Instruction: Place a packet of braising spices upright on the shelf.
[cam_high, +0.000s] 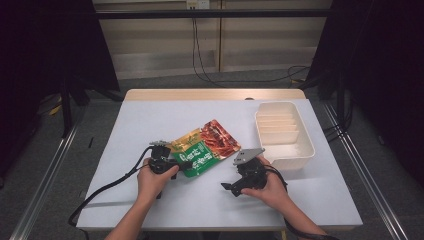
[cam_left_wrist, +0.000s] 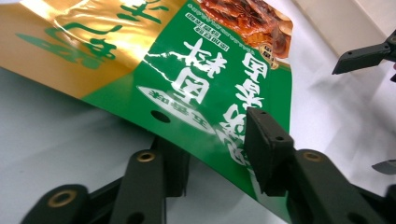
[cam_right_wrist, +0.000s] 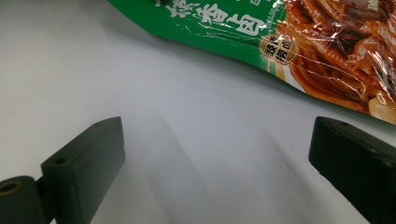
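While the person's forearms are reaching in from 6 o'clock in the high view, both hands are resting low on the white worktop (cam_high: 150, 200).

Nearest: right hand-held gripper (cam_high: 229, 188), at roughly 5 o'clock of the worktop's centre, is pointing toward 9 o'clock. In the right gripper view its two black jaws are standing wide apart, holding nothing, bare worktop lying between them. Grey three-cornered plate (cam_high: 248, 155) is sitting on top of it.

Slightly farther, at 7 o'clock of centre: left hand-held gripper (cam_high: 186, 164) is pointing toward 3 o'clock. In the left gripper view its jaws are straddling the near green edge of the snack packet (cam_left_wrist: 196, 88), one jaw lying under the film, the other over it. Cannot tell whether the pads are actually pressing the film. Black cable (cam_high: 107, 187) is trailing off toward 8 o'clock.

Snack packet is lying near the worktop's centre, gold and green at the near-left end, red food picture at the far-right end, its near edge lifting off the surface in the left gripper view.

Farther, at 2 o'clock: cream divided tray (cam_high: 310, 150) is sitting on the worktop, well apart from the packet.
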